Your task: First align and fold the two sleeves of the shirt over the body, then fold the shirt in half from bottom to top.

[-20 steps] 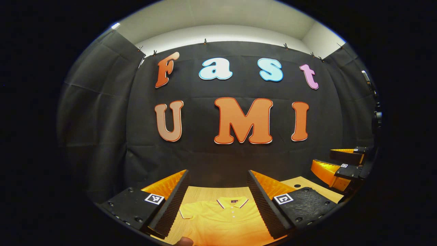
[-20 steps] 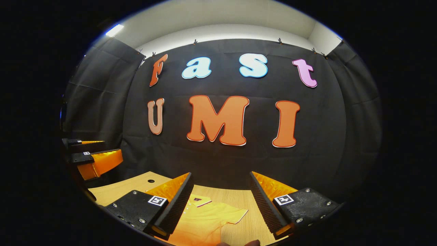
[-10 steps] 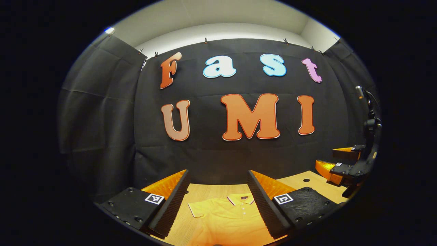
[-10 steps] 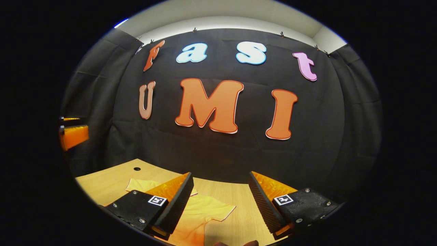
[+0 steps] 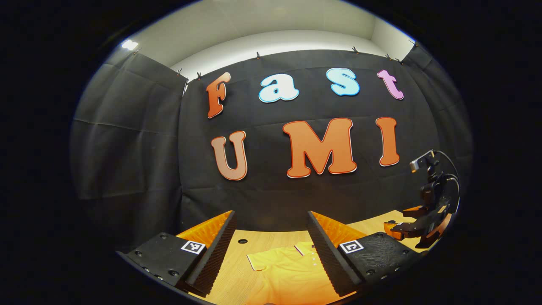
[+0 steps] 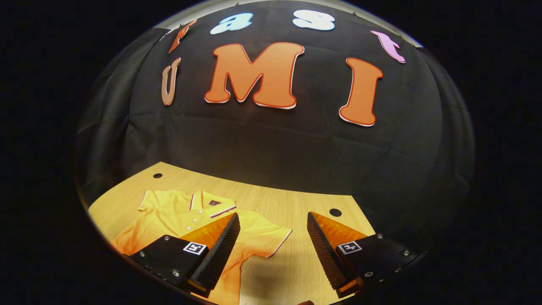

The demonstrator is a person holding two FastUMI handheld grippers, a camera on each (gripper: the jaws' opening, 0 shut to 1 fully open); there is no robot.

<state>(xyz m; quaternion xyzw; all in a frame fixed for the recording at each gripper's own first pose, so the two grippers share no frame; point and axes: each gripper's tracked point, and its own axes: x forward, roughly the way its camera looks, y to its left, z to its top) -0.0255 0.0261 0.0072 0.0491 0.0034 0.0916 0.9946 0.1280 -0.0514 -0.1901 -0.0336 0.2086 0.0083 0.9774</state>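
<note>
While both of our grippers hang above the table (image 6: 292, 203) with nothing in them, the yellow shirt (image 6: 178, 218) lies flat on the wood, its sleeves spread out to the sides and not yet folded. In the right gripper view, our right gripper (image 6: 273, 245) has its jaws spread wide; the shirt sits ahead and to the left of it, the collar (image 6: 211, 203) pointing toward the black cloth wall (image 6: 275, 144). One short sleeve (image 6: 271, 237) reaches into the gap between the fingers, lower than them. A small round hole (image 6: 335, 212) in the tabletop shows just ahead of the right finger. In the left gripper view, our left gripper (image 5: 271, 250) is also wide apart, and the shirt (image 5: 288, 273) lies below and between its fingers, the other sleeve (image 5: 258, 260) showing in the gap. Far off to that gripper's right we see the right gripper (image 5: 406, 226) over the table edge.
</note>
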